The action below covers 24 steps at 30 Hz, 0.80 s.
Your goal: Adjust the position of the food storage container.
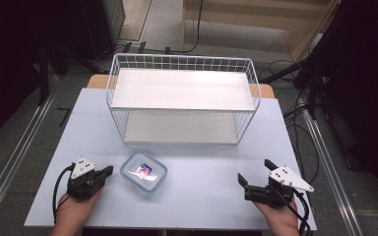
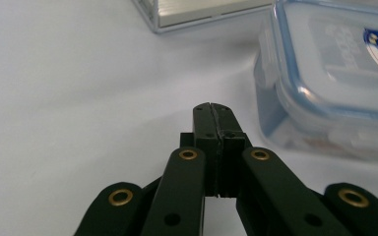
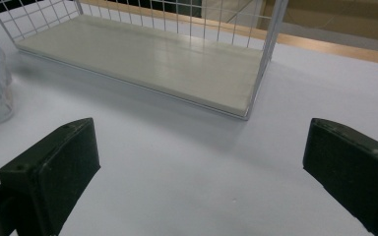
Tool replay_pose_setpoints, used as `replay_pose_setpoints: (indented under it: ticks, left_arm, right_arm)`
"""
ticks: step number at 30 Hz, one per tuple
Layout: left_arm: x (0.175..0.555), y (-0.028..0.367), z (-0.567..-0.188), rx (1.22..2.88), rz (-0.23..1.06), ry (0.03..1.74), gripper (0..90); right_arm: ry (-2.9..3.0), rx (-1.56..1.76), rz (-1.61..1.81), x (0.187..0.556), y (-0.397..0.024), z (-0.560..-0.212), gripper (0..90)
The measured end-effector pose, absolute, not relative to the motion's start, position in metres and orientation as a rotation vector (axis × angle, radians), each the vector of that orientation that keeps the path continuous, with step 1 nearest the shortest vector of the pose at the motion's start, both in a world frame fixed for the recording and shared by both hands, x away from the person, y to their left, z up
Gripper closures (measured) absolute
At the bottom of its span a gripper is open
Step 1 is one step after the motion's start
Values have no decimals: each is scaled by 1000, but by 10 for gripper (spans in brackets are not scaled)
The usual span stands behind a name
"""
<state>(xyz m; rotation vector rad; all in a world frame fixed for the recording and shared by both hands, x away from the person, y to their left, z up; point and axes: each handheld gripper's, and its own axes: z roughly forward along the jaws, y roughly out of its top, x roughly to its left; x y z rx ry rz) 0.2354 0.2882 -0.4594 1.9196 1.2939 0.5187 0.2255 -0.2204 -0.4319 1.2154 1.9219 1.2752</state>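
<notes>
Clear plastic food box with blue-rimmed lid (image 1: 143, 171) resting on pale counter (image 1: 202, 191), just beside left claw (image 1: 109, 170), jaws pressed together, empty. Right claw (image 1: 254, 171) spread wide, empty, well apart. Risk: closed tip nudging box aside, likely skidding toward white wire rack (image 1: 182, 101).
</notes>
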Motion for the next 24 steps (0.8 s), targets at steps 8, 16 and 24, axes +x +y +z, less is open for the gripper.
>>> replay_pose_setpoints:
  ticks: [8,16,24]
  left_arm:
    - [250,271,-464,1962,484,1262,900]
    - [235,255,-463,2015,475,1201,900]
    - [219,222,-463,2074,418,1100,900]
  right_arm:
    - [1931,1225,1269,225,-219,-434,8]
    - [1914,1232,1282,224,-223,-432,9]
    - [1916,1227,1286,224,-222,-432,10]
